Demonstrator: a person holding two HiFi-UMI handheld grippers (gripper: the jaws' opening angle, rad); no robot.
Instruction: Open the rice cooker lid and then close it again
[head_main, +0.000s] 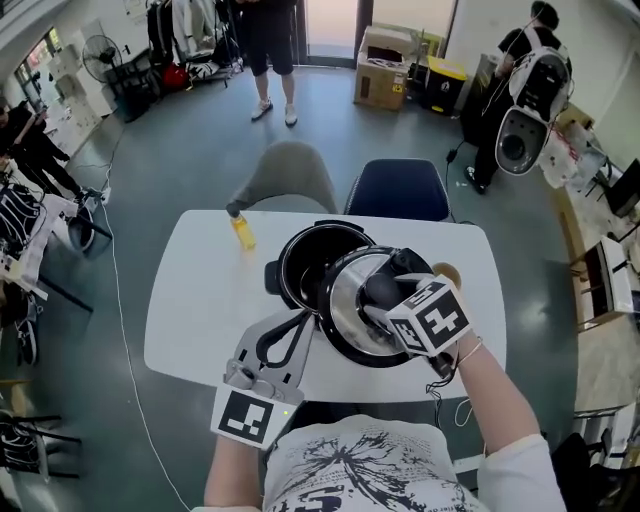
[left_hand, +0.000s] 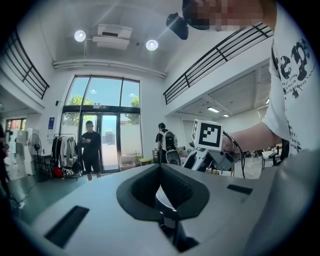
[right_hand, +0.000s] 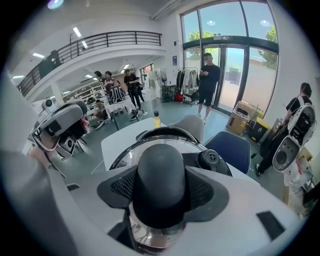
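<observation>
Left gripper (head_main: 303, 320), at the desk's (head_main: 200, 300) near edge: fingers closed tip to tip, nothing between them, just left of the rice cooker (head_main: 300, 262).

Right gripper (head_main: 380, 293): fingers clamped on the black knob (right_hand: 161, 170) of the lid (head_main: 350, 320). The lid hangs tilted over the near-right rim of the open cooker at mid-desk.

Yellow bottle (head_main: 243, 232): far-left part of the desk, well apart.

Risk: held by the knob alone, the lid may swing or slip and strike the rim, or seat off-centre.

Hidden: the cooker's near-right side, body and contents. Any hinge or latch cannot be made out.
</observation>
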